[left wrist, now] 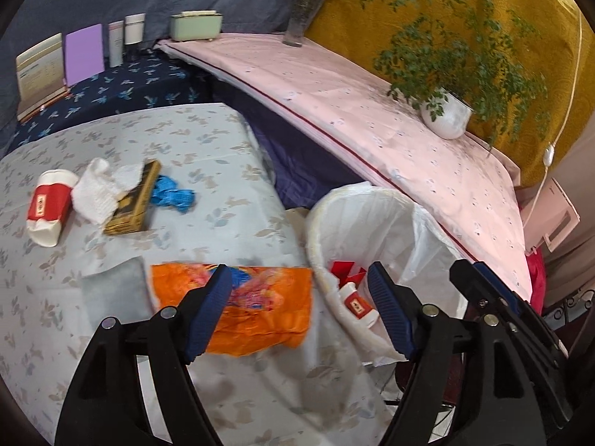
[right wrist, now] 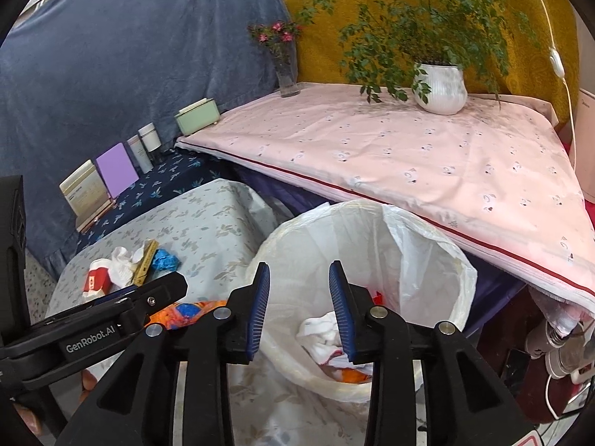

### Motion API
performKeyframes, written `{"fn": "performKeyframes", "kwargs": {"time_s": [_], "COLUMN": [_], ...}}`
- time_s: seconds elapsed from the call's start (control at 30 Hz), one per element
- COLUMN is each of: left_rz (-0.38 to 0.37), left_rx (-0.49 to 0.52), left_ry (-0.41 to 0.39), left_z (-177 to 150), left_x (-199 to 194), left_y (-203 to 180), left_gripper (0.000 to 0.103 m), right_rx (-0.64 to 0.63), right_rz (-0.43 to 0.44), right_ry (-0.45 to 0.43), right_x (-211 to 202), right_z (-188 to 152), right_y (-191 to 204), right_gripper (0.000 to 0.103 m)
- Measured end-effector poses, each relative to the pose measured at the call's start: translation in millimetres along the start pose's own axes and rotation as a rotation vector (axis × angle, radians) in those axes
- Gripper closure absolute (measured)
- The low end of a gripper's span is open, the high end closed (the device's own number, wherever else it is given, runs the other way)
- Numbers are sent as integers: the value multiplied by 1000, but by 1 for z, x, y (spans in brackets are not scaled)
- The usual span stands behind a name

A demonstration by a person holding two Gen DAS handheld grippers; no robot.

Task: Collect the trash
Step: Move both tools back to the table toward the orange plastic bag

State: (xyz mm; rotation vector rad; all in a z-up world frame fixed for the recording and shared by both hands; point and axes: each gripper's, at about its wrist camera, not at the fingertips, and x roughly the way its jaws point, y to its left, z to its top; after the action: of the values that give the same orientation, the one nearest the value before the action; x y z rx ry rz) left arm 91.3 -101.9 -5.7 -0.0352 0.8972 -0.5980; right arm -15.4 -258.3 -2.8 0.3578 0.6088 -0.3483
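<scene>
In the left wrist view the left gripper [left wrist: 299, 310] fills the lower middle of the frame with its blue-padded jaws spread wide and nothing between them. It hangs over the near edge of the table [left wrist: 223, 200], which is covered in a pale leaf-print cloth. Just beyond its left finger, at lower centre, lies an orange snack wrapper [left wrist: 267, 308]; its print is too blurred to read. A grey cloth [left wrist: 111, 293] lies just left of the wrapper.

Toward the middle left of that frame a cluster of trash lies on the table: a crushed white paper cup [left wrist: 48, 208] with a red sleeve bearing a small label that cannot be read, a crumpled white tissue [left wrist: 95, 189] touching it, a flattened gold-and-black box [left wrist: 135, 200] leaning across the tissue, and a crumpled blue glove [left wrist: 173, 193] beside the box.

The trash bin [right wrist: 461, 275], lined with a white plastic bag, stands at the table's right edge, in the centre of the right wrist view. The right gripper [right wrist: 299, 310] hovers over its mouth, jaws moderately apart and empty. Inside the bin lie white tissue [right wrist: 319, 334], something orange and red scraps; the left view shows another red-sleeved cup [left wrist: 355, 303] in there.

At the lower left of the right wrist view the other gripper's black body reads "GenRobot.AI".

A potted fern [right wrist: 440, 87] stands on the pink-covered shelf [right wrist: 409, 156].
</scene>
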Motion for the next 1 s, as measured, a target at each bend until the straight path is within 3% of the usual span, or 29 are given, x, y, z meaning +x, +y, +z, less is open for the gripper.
{"fn": "performKeyframes", "kwargs": {"time_s": [0.6,1.0], "left_rz": [166,190], "left_rx": [-181,-270], "left_ry": [1,76], "left_z": [-33,-57], "left_x": [-29,-17], "left_y": [104,144], "left_gripper": [15,12], "right_rx": [-102,-153], "right_rz": [92,105], "right_ry": [46,132], "right_x": [1,29], "right_z": [-20,-48], "right_y": [73,99], "right_gripper": [50,49]}}
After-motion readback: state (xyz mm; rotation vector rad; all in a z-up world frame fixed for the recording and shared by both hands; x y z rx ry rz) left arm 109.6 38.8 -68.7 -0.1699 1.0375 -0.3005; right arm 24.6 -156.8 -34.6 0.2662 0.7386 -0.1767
